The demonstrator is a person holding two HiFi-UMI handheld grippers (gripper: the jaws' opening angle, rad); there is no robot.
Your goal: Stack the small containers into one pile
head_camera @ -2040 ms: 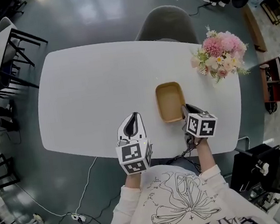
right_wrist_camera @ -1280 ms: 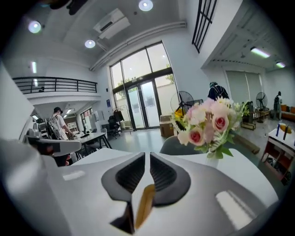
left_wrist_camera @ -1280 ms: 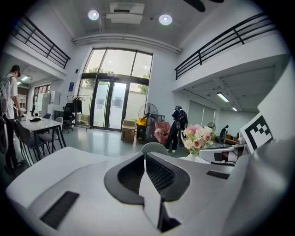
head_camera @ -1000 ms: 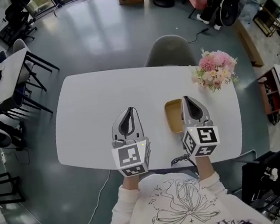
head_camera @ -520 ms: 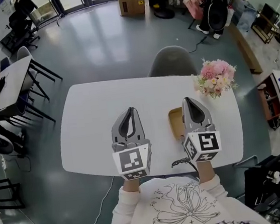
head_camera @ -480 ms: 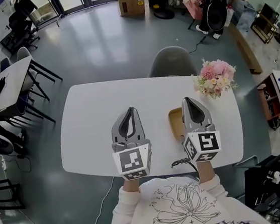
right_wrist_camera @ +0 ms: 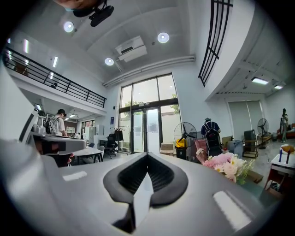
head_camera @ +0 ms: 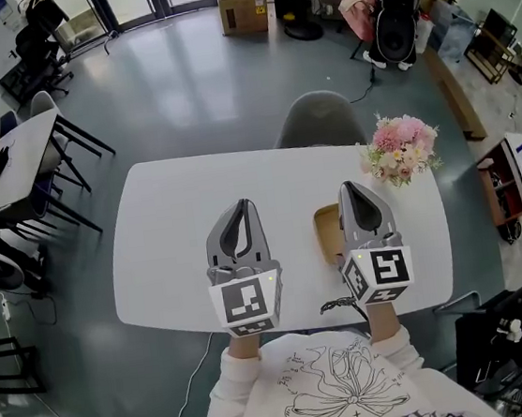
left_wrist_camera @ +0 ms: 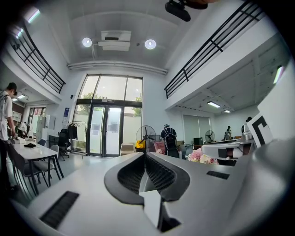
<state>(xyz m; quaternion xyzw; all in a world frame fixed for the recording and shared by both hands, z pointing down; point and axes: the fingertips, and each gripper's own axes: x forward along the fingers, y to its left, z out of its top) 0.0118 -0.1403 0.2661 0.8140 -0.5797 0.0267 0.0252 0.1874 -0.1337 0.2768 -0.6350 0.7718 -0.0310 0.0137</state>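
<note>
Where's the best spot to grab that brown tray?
Probably the tray is best taken by its thin rim. It lies flat and open-topped, so come from above, one jaw inside the wall and one outside. The right gripper hangs nearest, shut.

Table and surroundings
A pink bouquet [head_camera: 400, 148] is set at the white table's [head_camera: 168, 224] far right corner; a grey chair [head_camera: 318, 120] is placed at its far edge.
</note>
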